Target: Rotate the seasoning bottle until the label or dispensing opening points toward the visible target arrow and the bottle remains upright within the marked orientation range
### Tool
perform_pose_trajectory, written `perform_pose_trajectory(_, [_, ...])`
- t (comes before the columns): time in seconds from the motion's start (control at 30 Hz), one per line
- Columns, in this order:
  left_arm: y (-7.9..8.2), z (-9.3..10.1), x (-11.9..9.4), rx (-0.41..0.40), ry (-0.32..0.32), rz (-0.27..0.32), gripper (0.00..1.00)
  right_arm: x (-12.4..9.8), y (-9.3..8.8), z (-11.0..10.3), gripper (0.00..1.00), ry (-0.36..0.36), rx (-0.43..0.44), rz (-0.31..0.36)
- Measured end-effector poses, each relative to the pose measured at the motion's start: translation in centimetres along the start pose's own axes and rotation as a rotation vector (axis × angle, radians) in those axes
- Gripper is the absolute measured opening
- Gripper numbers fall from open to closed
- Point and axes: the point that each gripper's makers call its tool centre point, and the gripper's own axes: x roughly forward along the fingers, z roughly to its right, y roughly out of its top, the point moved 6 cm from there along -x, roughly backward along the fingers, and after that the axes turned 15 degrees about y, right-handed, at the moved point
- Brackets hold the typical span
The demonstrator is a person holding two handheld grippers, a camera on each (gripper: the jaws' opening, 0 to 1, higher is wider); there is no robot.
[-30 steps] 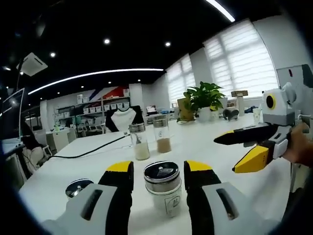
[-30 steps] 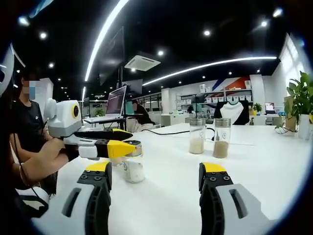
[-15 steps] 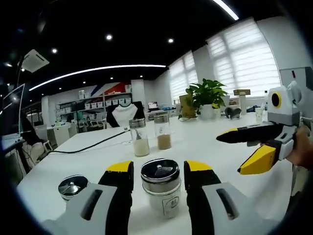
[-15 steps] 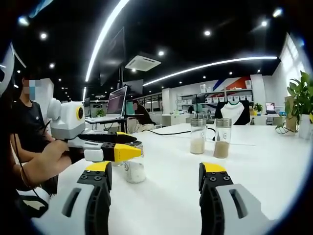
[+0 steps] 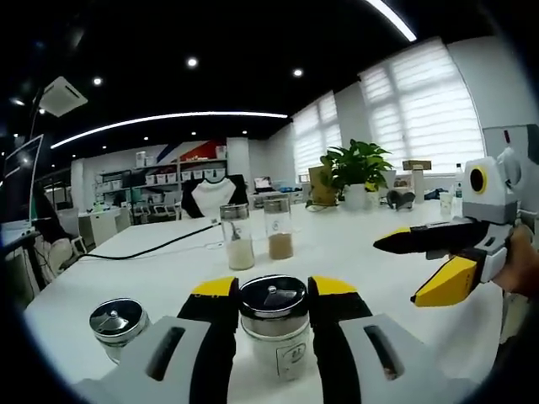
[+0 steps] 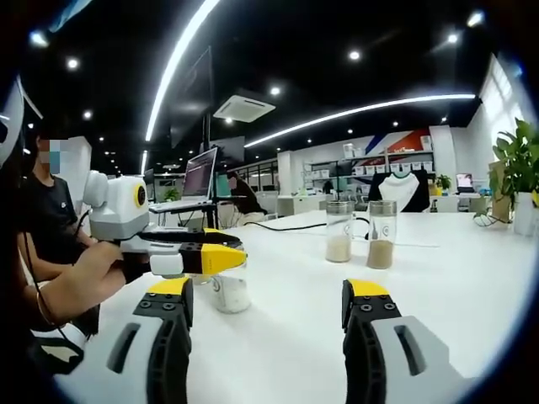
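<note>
The seasoning bottle (image 5: 276, 332) stands upright on the white table (image 5: 354, 252), straight ahead of the left gripper (image 5: 271, 295) and right between its yellow-tipped jaws, which sit against the silver cap on either side; whether they are truly pinching it or merely bracketing it, I cannot tell from here. The bottle's long axis runs vertical, square to the jaws, so any turn would go about that upright line. It is a short clear jar with pale contents, a shiny metal lid with a small dark mark on top, and a small label facing the camera low on its front. The right gripper (image 6: 268, 305) hangs well off to the side with its jaws spread wide and nothing between them, so the left is plainly the nearer one; from the right gripper view the bottle (image 6: 229, 290) shows under the left tool's yellow tip. I see no target arrow on the table. A second silver-capped jar (image 5: 115, 324) sits to the left, and two taller glass jars (image 5: 258, 236) stand farther back
</note>
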Motion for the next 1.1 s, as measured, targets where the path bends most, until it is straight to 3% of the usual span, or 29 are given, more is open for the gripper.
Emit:
perform_pose_trajectory(0.53, [0.3,-0.4,-0.5,-0.016,0.025,0.053,0.34,0.3,-0.1,0.1,0.71,0.003,-0.010,-0.017])
perform_pose_trajectory(1.1, [-0.1,-1.2,-0.1,-0.022,0.042,0.029,0.34,0.6,0.0,0.2,0.71,0.006,-0.011,-0.024])
